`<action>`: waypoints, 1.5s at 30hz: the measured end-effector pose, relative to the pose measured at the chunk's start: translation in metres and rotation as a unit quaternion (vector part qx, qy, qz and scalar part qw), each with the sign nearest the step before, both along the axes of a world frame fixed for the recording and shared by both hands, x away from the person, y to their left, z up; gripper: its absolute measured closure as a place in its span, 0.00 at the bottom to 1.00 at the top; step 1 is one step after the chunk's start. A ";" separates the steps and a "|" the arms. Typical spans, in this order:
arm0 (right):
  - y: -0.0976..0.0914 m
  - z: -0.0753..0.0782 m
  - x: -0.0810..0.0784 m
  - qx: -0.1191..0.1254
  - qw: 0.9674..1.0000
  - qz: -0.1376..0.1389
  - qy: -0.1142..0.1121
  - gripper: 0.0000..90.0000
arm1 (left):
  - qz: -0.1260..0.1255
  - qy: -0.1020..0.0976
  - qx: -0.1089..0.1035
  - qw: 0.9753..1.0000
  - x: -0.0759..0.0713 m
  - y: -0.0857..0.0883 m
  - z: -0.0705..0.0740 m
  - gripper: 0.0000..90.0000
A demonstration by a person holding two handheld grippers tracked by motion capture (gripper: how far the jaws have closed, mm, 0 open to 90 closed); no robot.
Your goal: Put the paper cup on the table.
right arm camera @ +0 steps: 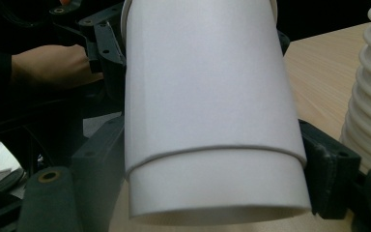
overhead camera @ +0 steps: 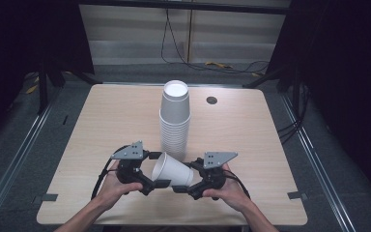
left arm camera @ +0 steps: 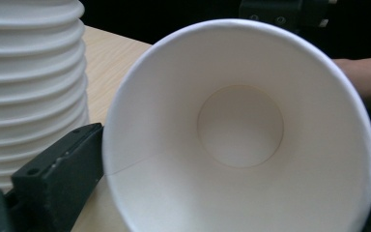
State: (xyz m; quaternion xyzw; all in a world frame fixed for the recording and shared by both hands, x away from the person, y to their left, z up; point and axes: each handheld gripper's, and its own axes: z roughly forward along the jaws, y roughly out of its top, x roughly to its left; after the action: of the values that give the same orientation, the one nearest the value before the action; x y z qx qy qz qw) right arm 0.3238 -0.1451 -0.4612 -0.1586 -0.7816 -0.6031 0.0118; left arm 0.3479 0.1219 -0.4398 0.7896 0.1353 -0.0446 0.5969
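Spanning pale wooden table [overhead camera: 106,125] — dark curtains, grey floor [overhead camera: 9,145] around

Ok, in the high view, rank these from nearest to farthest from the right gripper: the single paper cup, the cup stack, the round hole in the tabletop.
1. The single paper cup, lying on its side; the right gripper has its jaws at the cup's base end.
2. The cup stack, upright mid-table, just beyond the cup.
3. The round hole, near the table's far edge, right of the stack.
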 end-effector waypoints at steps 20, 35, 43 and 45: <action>0.003 -0.001 0.000 0.000 1.000 0.010 -0.003 0.24 | -0.002 0.003 -0.015 1.000 -0.002 -0.001 0.005 0.08; 0.002 -0.003 0.001 -0.034 0.999 0.006 0.019 0.15 | 0.004 -0.011 0.011 1.000 -0.004 -0.001 0.006 0.10; -0.003 -0.002 0.002 -0.038 0.999 -0.013 0.030 0.15 | 0.015 -0.015 0.021 1.000 0.000 0.003 0.006 0.10; -0.003 -0.004 -0.001 -0.051 0.998 -0.010 0.029 0.14 | 0.015 -0.013 0.027 0.999 0.002 0.004 0.005 0.10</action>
State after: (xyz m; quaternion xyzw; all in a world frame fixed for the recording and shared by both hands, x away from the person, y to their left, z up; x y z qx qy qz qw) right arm 0.3231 -0.1478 -0.4654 -0.1841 -0.8090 -0.5578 0.0198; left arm 0.3496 0.1260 -0.4344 0.8037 0.1405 -0.0212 0.5779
